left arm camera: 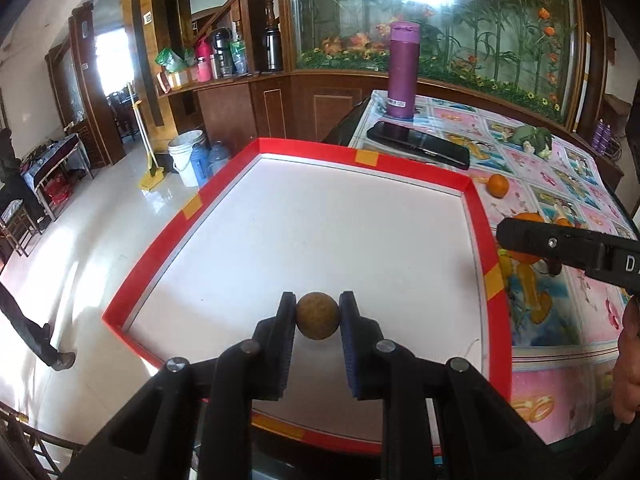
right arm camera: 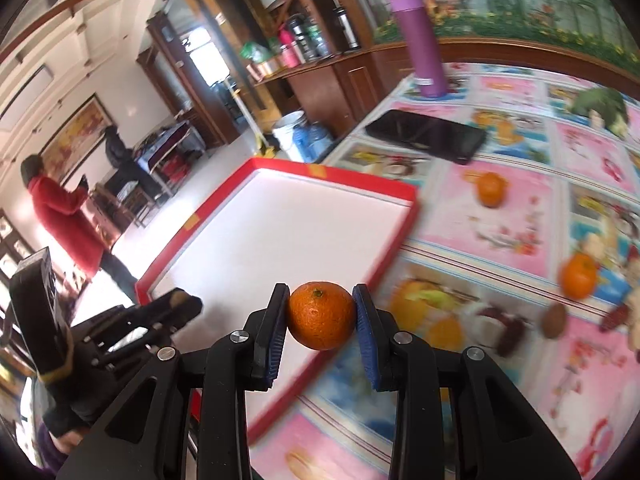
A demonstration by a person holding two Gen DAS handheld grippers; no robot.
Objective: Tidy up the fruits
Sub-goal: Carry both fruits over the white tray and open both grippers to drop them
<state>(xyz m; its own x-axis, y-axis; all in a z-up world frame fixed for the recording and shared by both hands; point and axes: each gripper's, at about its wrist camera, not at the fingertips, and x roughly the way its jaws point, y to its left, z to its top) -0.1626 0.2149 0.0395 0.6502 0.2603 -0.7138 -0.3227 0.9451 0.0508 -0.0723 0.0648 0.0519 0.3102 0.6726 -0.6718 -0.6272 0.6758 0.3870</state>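
The tray has a bare white floor inside its low red rim, so there is open room above it everywhere but the near end, where the left gripper hangs with a brown fruit clamped. The right gripper, clamped on an orange, sits over the tray's right rim. Right of the tray the cloth is cluttered with two loose oranges, a brown fruit, a phone, a purple flask and a green vegetable, with gaps between them.
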